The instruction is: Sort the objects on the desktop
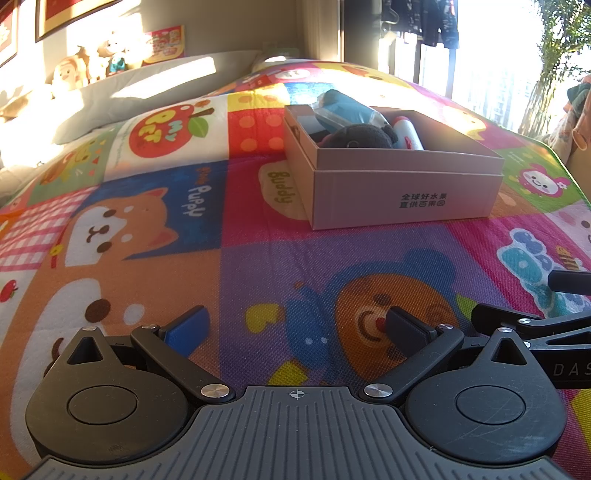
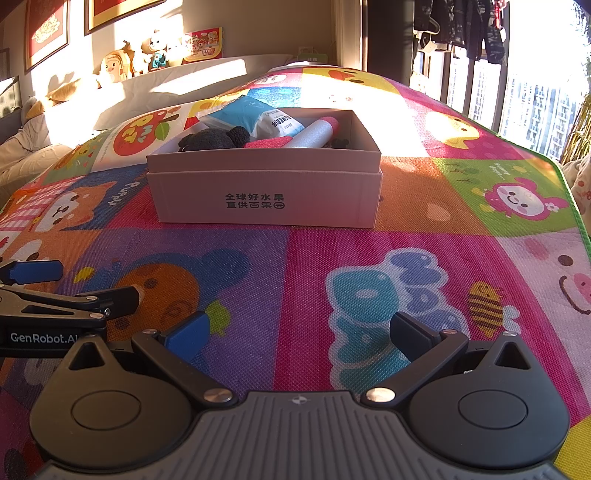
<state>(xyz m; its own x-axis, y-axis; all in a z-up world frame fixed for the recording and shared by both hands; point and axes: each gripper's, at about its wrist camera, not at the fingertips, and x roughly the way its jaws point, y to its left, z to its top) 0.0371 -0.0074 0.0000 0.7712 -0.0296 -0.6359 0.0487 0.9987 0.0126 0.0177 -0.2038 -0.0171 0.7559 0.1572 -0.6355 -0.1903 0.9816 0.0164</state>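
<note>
Under me lies a bright cartoon play mat — a patchwork of coloured squares. At lower centre of my left view there's an orange bear face; at centre left, a brown and white puppy beside the word "Puppy". Upper left of the mat shows a red apple print. In my right view, a pink-haired smiling face sits on a green square at right, and a small striped bee lower down. Along the far wall, upper left, plush toys stand in sunlight under framed pictures. Upper right — dark clothes hang by the window.
</note>
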